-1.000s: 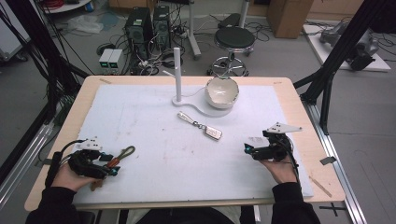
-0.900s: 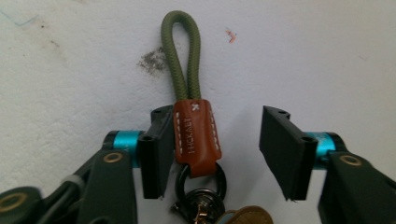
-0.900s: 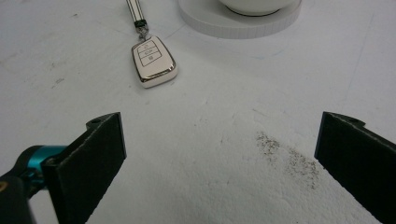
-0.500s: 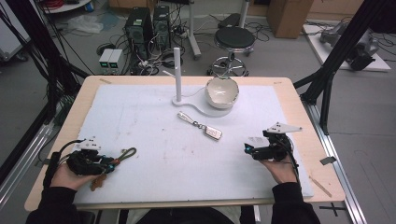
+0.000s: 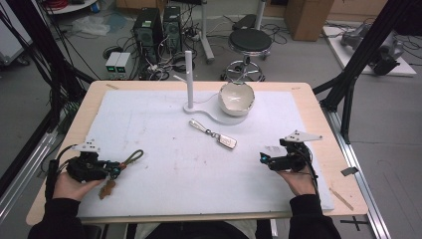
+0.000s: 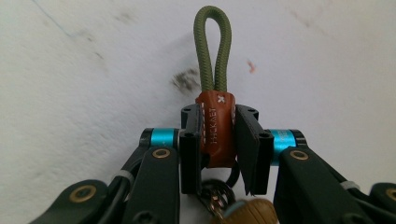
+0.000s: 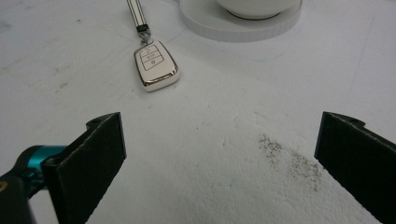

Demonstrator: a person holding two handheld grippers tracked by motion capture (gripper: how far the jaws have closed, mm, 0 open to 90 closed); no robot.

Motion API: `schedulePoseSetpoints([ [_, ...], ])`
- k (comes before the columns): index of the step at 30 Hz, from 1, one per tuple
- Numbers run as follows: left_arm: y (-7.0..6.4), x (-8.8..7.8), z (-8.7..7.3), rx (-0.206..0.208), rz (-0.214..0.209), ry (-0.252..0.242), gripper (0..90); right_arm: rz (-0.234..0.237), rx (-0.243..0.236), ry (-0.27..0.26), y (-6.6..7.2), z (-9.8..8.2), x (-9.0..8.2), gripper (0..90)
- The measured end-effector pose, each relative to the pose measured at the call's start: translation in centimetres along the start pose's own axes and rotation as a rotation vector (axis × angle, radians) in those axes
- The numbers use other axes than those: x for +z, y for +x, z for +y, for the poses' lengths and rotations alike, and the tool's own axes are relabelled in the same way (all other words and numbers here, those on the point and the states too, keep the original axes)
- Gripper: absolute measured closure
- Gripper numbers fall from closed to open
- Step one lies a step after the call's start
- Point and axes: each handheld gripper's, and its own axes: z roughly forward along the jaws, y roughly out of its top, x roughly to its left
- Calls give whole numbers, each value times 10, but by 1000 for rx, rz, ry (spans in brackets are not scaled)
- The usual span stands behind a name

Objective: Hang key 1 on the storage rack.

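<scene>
this is a lab or workshop set up for recording. a wooden table with a white mat stands on a grey floor, framed by black metal struts on the left and right. on the far side, computer towers and small grey boxes sit on the floor among loose cables. a round black stool stands near them, and cardboard boxes lie farther back on the right.
</scene>
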Motion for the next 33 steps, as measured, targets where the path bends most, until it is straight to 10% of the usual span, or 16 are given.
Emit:
schedulePoseSetpoints([
  [7, 1, -11, 18, -27, -12, -84, 727, -5, -6, 6, -1, 1, 2, 9],
  [33, 13, -24, 137, -28, 47, -125, 733, 21, 3, -25, -3, 7, 6, 9],
])
